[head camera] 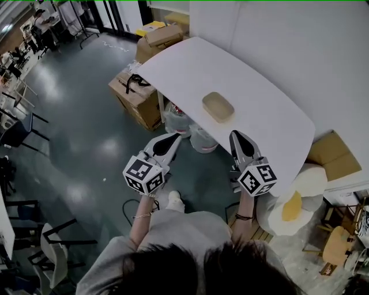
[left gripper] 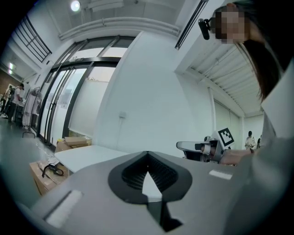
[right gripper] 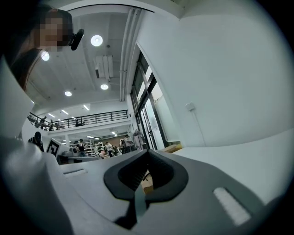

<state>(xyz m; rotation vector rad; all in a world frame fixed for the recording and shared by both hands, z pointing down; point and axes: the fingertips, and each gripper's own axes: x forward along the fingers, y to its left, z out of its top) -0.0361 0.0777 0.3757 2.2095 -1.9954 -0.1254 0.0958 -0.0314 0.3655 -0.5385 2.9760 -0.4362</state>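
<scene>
Both held closed, empty: left gripper [head camera: 171, 140] off the white table [head camera: 277, 115], right gripper [head camera: 237, 137] at its near edge. Tan tray [head camera: 218, 106] lies near, at the right gripper's 11 o'clock. Risk: closed tips would shove the tray rather than grasp it.

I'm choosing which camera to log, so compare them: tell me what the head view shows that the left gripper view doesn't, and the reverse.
Only the head view: the tan tray lying on the white table, apart from both grippers, and a white chair on the floor. Only the left gripper view: the tall windows, a ceiling light and a wall socket. Both: the table, a cardboard box, the left gripper and the right gripper, each with jaws together on nothing.
</scene>
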